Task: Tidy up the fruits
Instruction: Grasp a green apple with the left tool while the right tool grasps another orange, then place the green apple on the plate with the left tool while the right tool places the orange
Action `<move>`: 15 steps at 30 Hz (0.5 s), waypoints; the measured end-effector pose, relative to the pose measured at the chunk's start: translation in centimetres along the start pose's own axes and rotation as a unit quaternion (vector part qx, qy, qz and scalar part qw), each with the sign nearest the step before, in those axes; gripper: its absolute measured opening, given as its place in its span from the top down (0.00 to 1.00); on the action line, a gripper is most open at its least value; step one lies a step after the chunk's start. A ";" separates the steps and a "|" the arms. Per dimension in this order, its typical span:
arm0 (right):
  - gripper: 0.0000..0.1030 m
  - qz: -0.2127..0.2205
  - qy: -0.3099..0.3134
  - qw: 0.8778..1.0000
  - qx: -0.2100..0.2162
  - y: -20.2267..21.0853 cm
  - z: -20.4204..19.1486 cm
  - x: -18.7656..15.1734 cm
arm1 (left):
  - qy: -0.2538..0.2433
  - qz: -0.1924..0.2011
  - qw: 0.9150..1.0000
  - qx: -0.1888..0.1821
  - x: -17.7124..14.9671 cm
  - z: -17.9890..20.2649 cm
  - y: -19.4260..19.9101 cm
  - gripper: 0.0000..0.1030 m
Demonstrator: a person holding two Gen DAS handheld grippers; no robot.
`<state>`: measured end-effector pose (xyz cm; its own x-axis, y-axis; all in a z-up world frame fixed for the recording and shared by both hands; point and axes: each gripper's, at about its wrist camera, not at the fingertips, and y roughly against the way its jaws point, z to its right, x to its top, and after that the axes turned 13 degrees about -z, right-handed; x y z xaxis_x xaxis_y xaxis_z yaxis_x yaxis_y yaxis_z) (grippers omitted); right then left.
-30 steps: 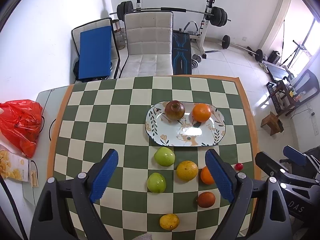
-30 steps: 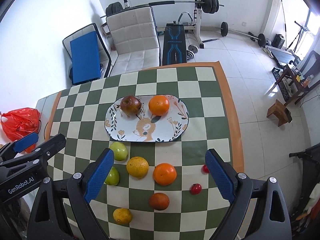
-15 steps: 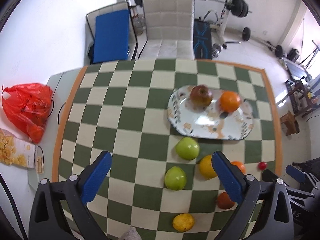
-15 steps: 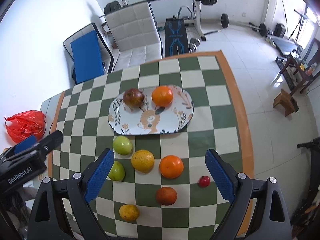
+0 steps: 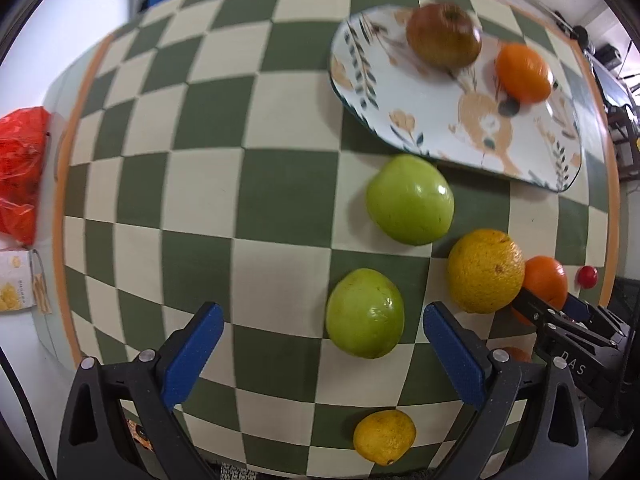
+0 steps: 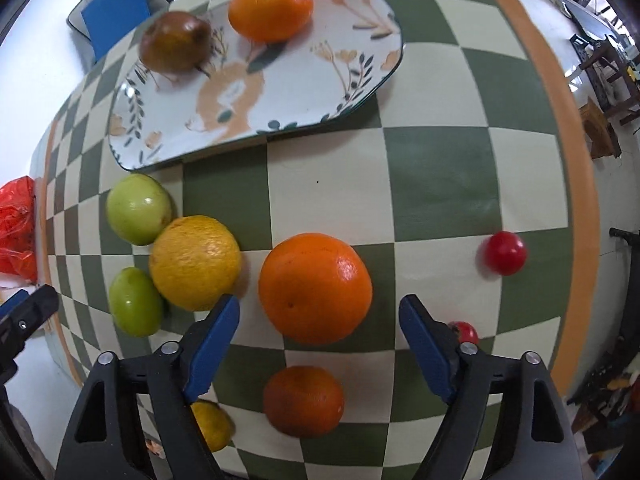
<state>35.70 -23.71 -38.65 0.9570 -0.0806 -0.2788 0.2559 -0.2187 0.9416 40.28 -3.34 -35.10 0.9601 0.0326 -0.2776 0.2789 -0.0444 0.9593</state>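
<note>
My left gripper (image 5: 322,320) hangs open just above the checked cloth, pointing down. A green apple (image 5: 365,313) lies between its blue fingers, nearer the right one and untouched. A second green apple (image 5: 410,200) and a yellow orange (image 5: 485,271) lie beyond. My right gripper (image 6: 320,304) straddles a bright orange (image 6: 315,288); its jaws are closing, with gaps still showing on both sides. The flowered plate (image 6: 304,80) holds a brownish apple (image 6: 175,42) and an orange (image 6: 271,8). A dark orange (image 6: 304,400) sits below the right gripper's fingers.
Two small red tomatoes (image 6: 505,253) (image 6: 464,332) lie near the table's right orange border (image 6: 576,208). A small yellow citrus (image 5: 384,436) sits by the near edge. A red plastic bag (image 5: 20,168) and a snack box (image 5: 20,288) lie off the cloth on the left.
Both grippers have dropped close to the table and tilted to look straight down, so the fruit fills the views. The right jaws have narrowed around the bright orange.
</note>
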 end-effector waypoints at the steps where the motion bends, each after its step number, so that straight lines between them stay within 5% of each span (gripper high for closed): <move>1: 0.30 -0.005 0.005 1.000 -0.005 -0.6 -0.2 0.2 | -0.003 -0.013 1.000 -0.007 0.3 0.3 -0.8 0.01; 6: 0.36 -0.017 0.018 1.000 -0.009 -1.8 -0.3 -0.2 | -0.014 -0.045 0.998 -0.033 0.9 1.2 -3.2 0.01; 9: 0.36 -0.033 0.017 0.999 -0.001 -2.1 0.4 -1.0 | -0.023 -0.049 0.998 -0.034 0.8 1.7 -4.0 0.22; 11: 0.36 -0.036 0.014 0.999 0.004 -2.3 0.9 -1.6 | -0.025 -0.056 0.998 -0.035 0.8 1.9 -4.6 0.50; 15: 0.35 -0.036 0.003 0.999 0.017 -2.5 1.4 -1.9 | -0.025 -0.046 0.998 -0.034 0.3 2.1 -4.8 0.50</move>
<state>33.08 -24.42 -40.72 0.9369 -0.0581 -0.3447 0.3197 -0.2561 0.9122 39.25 -5.24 -39.93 0.9309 -0.0157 -0.3648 0.3651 0.0235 0.9307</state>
